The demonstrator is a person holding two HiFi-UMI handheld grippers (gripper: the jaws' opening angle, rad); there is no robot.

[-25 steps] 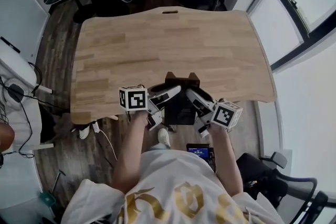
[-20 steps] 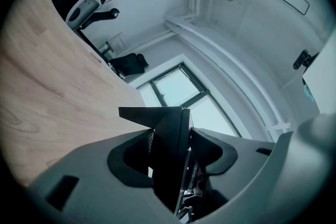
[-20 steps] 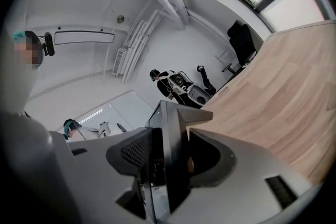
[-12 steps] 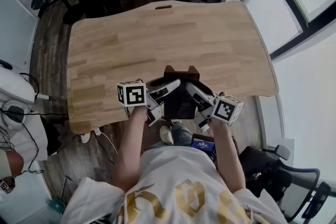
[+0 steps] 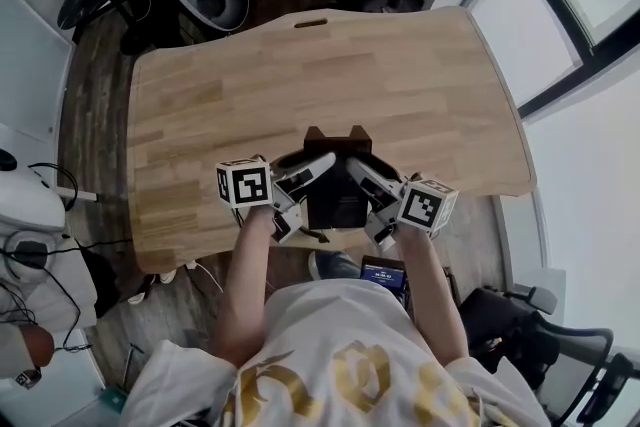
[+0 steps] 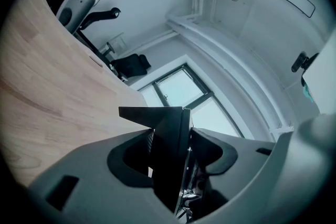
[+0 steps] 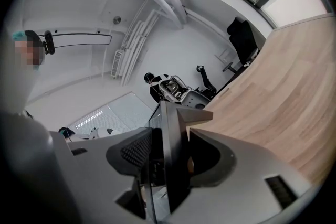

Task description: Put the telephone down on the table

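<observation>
Black telephone [image 5: 338, 200], clamped by left hand-held gripper [image 5: 314, 166], right hand-held gripper [image 5: 366, 174]

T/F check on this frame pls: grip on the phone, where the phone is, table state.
1. The left tongs and right tongs both clamp the telephone, one from each side. True.
2. The telephone is at the far edge of the table. False: it is at the near edge, by the person.
3. The telephone is white. False: it is black.
4. Nothing else shows on the wooden top. True.
</observation>
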